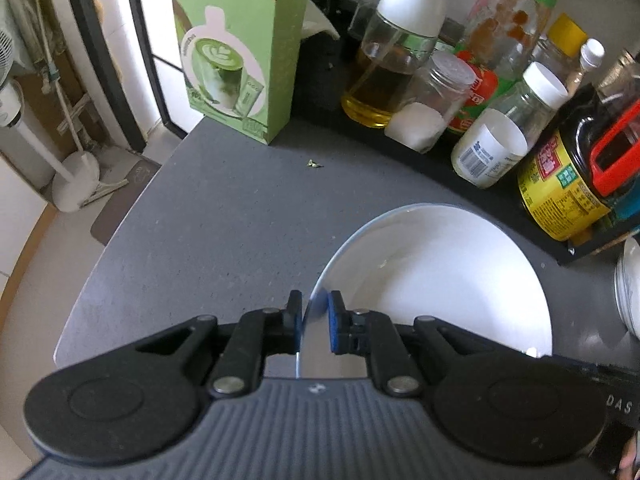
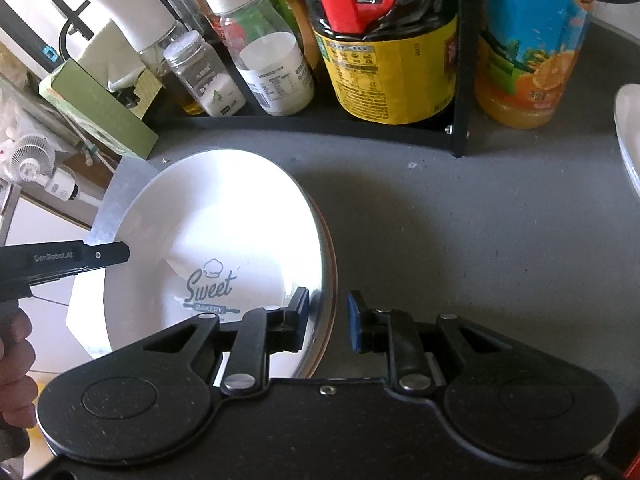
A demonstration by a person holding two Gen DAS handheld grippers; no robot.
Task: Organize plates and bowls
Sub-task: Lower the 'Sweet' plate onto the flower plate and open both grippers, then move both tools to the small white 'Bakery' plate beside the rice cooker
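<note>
A white deep plate (image 1: 432,272) lies on the grey counter (image 1: 208,216). My left gripper (image 1: 315,320) is shut on the plate's left rim, one blue pad on each side of it. In the right wrist view the same plate (image 2: 224,216) bears a "Sweet Bakery" print, and a second rim (image 2: 331,256) shows under its right edge. My right gripper (image 2: 328,312) is open astride that right edge: one pad is inside the plate and the other stands clear of it over the counter. The left gripper (image 2: 116,256) reaches in from the left of this view.
A black rack (image 2: 320,126) holds condiment bottles at the back, with a soy sauce jug (image 2: 388,60) and an orange drink bottle (image 2: 528,60). A green carton (image 1: 236,48) stands at the counter's corner. More white dishes (image 1: 628,284) sit on the right. The counter ends at the left.
</note>
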